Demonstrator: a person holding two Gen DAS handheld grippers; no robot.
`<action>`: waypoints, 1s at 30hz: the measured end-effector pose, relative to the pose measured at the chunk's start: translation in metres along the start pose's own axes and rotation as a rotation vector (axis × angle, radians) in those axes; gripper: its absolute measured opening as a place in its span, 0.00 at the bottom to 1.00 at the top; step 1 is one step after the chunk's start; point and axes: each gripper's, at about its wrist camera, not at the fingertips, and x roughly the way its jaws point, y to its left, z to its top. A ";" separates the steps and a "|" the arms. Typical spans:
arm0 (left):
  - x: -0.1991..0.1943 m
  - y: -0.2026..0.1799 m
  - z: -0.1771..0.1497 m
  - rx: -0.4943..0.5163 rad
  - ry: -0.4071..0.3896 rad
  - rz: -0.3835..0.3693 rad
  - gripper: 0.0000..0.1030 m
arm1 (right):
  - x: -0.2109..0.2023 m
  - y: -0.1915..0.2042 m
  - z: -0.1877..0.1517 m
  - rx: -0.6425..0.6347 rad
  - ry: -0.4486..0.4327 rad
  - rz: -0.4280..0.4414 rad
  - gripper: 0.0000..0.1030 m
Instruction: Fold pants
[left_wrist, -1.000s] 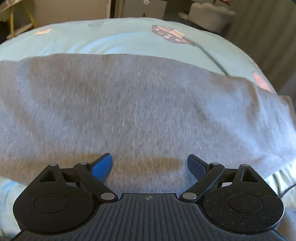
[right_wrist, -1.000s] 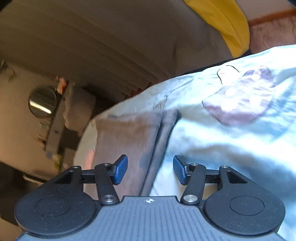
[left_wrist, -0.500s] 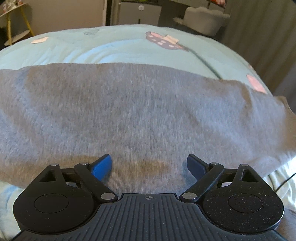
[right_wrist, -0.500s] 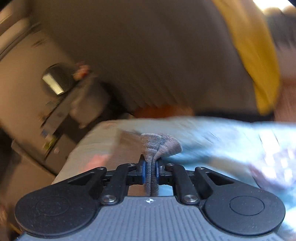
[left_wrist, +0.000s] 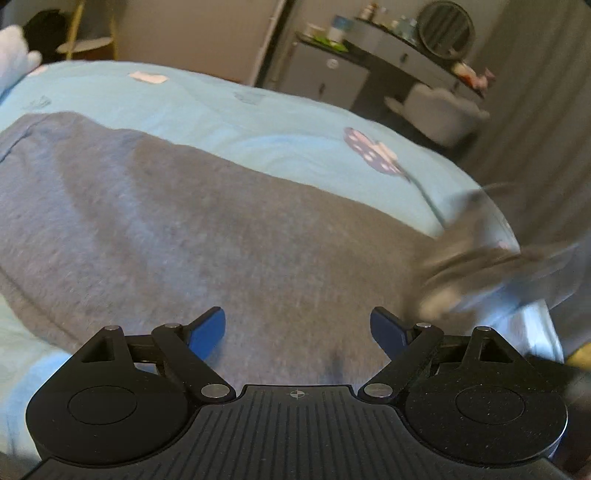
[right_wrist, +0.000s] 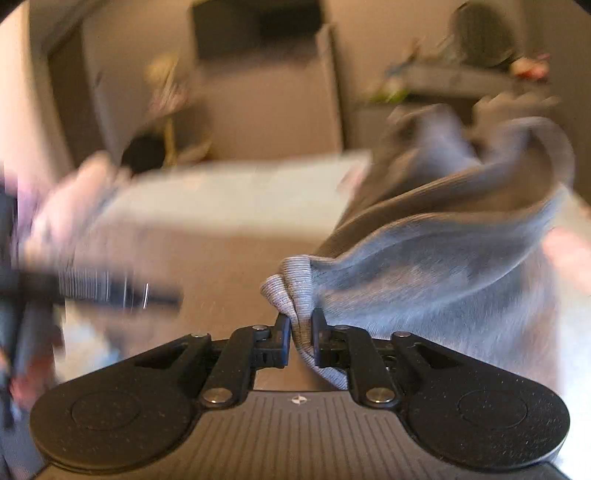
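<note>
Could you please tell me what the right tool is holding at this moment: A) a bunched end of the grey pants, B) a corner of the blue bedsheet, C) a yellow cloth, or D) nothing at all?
A: in the right wrist view the right tool is clamped on a gathered fold of the grey pants, lifted off the bed.

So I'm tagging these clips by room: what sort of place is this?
Most likely a bedroom: the grey pants lie on a bed with a light-blue printed cover, with a dressing table and round mirror behind.
</note>
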 end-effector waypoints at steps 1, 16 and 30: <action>0.000 0.002 0.001 -0.011 0.003 -0.005 0.88 | 0.009 0.004 0.000 -0.003 0.054 0.003 0.31; 0.011 -0.038 -0.010 0.136 0.048 -0.096 0.88 | -0.041 -0.123 0.021 0.451 -0.101 -0.141 0.40; 0.063 -0.082 -0.024 0.317 0.182 -0.124 0.78 | 0.041 -0.134 0.077 0.329 -0.047 -0.131 0.32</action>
